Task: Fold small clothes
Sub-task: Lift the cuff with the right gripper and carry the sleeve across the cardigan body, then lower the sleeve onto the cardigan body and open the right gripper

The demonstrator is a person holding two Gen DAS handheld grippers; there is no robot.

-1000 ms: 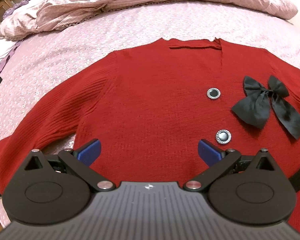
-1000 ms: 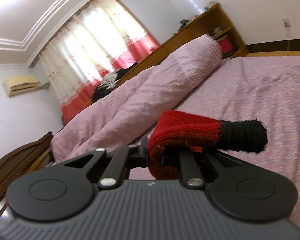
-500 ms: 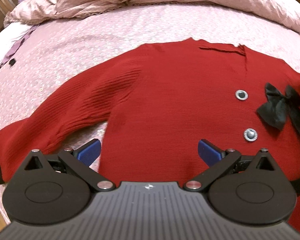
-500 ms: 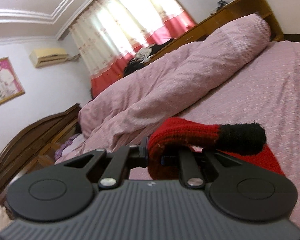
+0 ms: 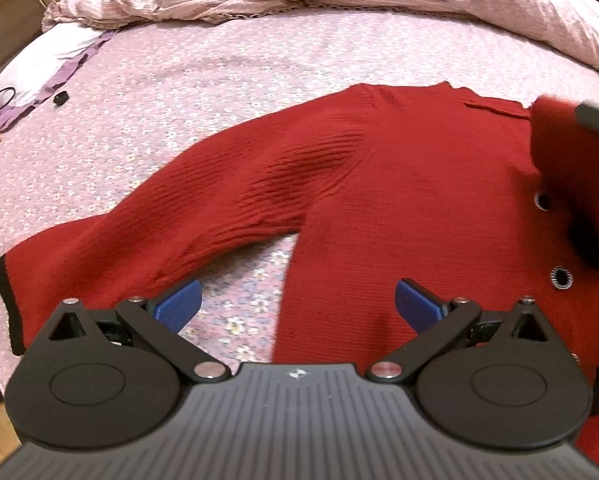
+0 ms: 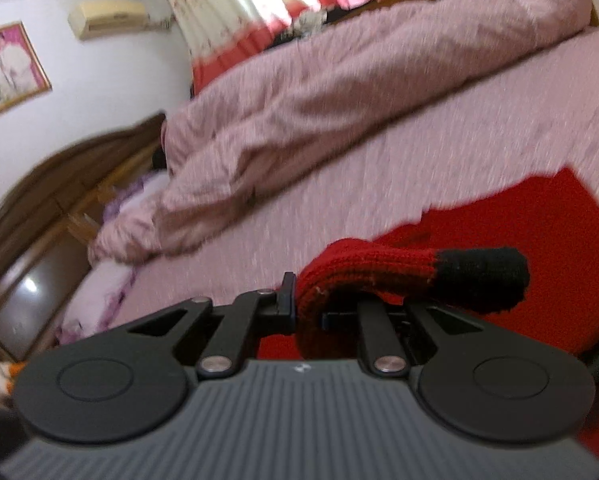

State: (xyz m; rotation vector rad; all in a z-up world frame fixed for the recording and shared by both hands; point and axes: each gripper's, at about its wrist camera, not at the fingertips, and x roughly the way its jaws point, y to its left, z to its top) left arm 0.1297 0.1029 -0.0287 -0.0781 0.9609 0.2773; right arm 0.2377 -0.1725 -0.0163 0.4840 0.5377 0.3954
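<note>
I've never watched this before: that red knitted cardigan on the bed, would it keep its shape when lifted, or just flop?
Probably flop. The sleeve pinched in the right claw bends limply over it, cuff drooping. The red cardigan also looks soft and fairly light: its other sleeve lies rumpled on the bedspread. The ribbed knit should grip, not slip.

A ribbed red knit is seen in the cardigan (image 5: 399, 208), its cuff (image 6: 479, 276) fuzzy black. The bedsheet (image 5: 219, 92) is shown as matt floral cloth, the headboard (image 6: 39, 200) as glossy wood, the gripper bodies as matt black plastic.
</note>
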